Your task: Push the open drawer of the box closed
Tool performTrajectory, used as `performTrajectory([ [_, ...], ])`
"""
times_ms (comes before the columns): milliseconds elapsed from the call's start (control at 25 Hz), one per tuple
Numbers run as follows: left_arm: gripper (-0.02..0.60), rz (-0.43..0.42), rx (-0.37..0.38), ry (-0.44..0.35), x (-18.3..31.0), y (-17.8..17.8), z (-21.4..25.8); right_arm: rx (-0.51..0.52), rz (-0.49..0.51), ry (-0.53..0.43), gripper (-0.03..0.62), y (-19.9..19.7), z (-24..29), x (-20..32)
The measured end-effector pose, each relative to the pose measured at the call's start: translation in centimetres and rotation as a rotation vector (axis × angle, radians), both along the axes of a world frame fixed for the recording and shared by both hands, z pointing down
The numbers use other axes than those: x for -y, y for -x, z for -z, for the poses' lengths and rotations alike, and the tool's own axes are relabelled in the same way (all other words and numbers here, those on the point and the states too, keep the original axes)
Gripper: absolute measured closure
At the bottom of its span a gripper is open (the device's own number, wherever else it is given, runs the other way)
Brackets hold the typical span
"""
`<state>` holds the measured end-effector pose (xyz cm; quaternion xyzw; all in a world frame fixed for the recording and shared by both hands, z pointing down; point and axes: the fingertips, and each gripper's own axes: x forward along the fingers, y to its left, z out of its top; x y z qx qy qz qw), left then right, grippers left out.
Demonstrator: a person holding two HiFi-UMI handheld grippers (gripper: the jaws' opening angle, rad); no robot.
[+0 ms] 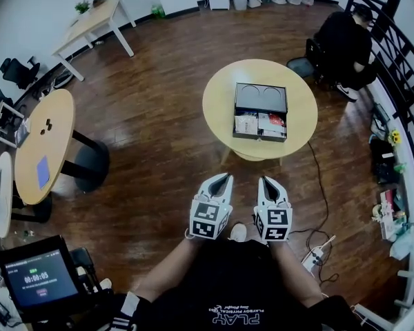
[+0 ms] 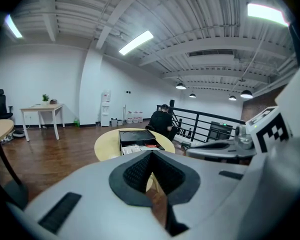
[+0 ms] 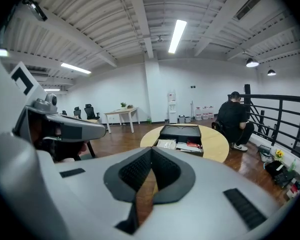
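Far left: long wood table (image 1: 45,143), w/ a screen (image 1: 40,278) below it. Left gripper (image 1: 225,176) is low in front of the body, jaws pressed together, nothing btwn them. Right gripper (image 1: 265,179) is just beside it, jaws likewise together, empty. Both point fwd at the round table (image 1: 217,102), well apart from it. Box (image 1: 261,96) sits mid-table. Its drawer (image 1: 259,137) is pulled out on the near side, papers & packets inside. Far right: seated person (image 1: 345,43) by the railing (image 1: 400,61).
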<state>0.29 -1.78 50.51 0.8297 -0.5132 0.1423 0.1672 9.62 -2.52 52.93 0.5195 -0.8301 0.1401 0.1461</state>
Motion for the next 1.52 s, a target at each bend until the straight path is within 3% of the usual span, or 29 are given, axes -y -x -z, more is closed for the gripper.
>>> performTrajectory([
  [400,0.584,0.022,0.022,0.013,-0.5,0.9,-0.7,-0.005,0.003,0.047,0.589,0.1,-1.0,-1.2],
  [760,0.584,0.010,-0.003,0.042,9.8,2.9,-3.4,-0.028,-0.056,0.087,0.589,1.9,-4.0,8.2],
  [1040,0.584,0.015,-0.002,0.117,13.4,4.2,-6.3,-0.060,-0.081,0.173,0.589,2.4,-7.9,11.7],
  [1240,0.584,0.000,0.003,0.162,14.8,4.6,-8.3,-0.083,-0.092,0.285,0.589,2.1,-11.4,13.9],
  [1520,0.584,-0.011,0.018,0.205,18.7,5.8,-11.9,-0.127,-0.148,0.319,0.589,1.8,-14.7,18.7],
])
